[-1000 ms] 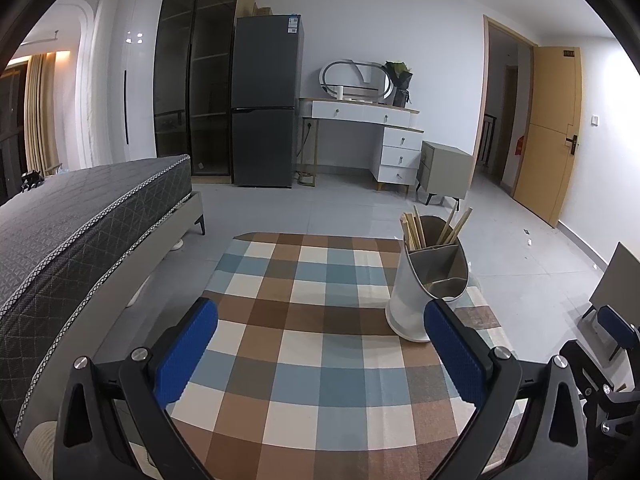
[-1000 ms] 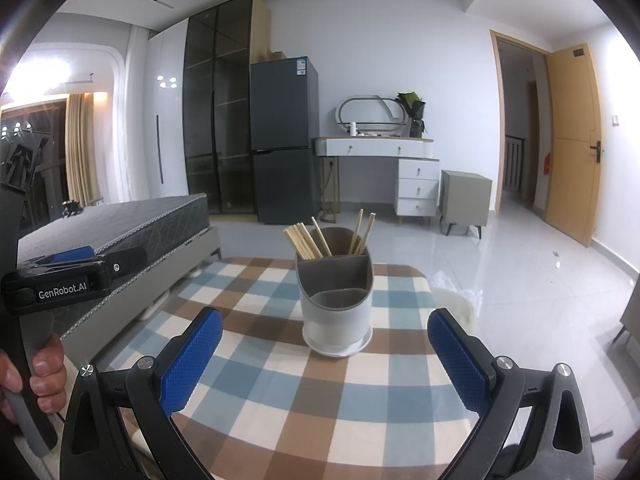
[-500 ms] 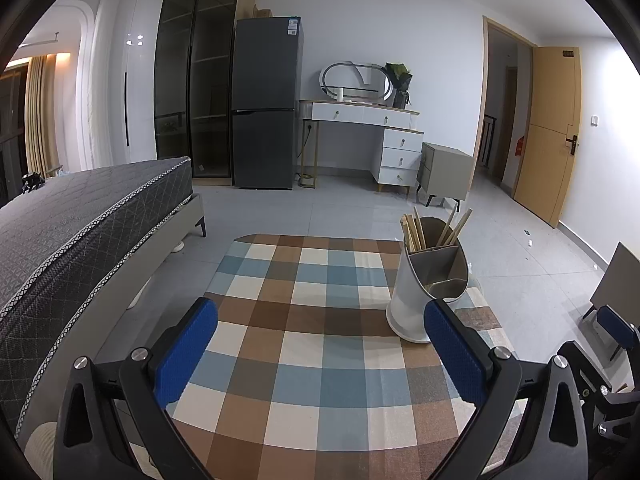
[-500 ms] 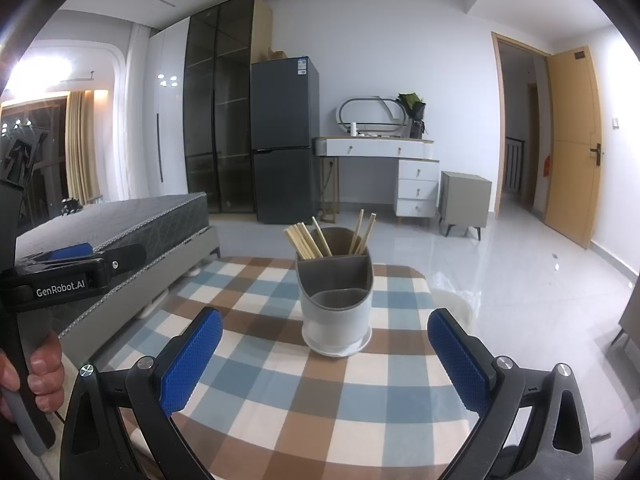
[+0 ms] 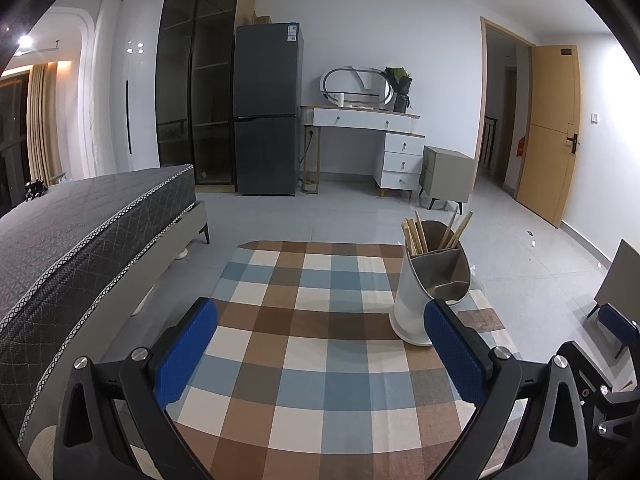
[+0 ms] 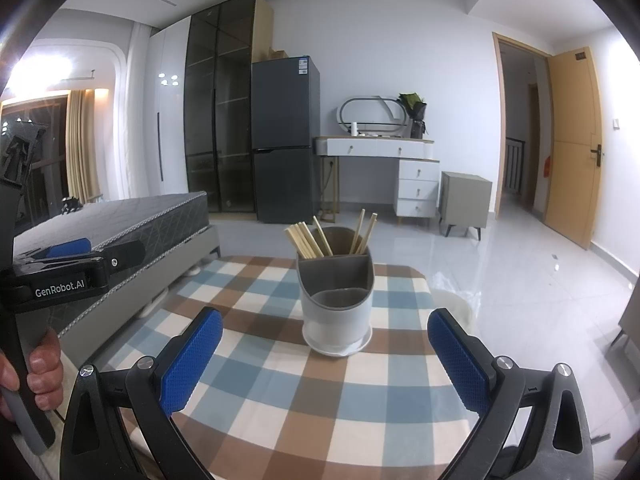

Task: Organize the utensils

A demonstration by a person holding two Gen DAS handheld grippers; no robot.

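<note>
No visible change over the last second: left tool (image 5: 320, 356) and right tool (image 6: 325, 356) both stayed spread and empty. Chopsticks (image 6: 308, 240) sat in the holder (image 6: 336, 304) on the worktop (image 6: 280, 380); organizing looked finished.

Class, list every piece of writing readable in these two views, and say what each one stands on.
"GenRobot.AI": white lettering on the black body of the left gripper, seen in the right wrist view.
Sticker on the fridge door: too small to read.
Plate near the top of the wooden door: blurred, unreadable.
</note>
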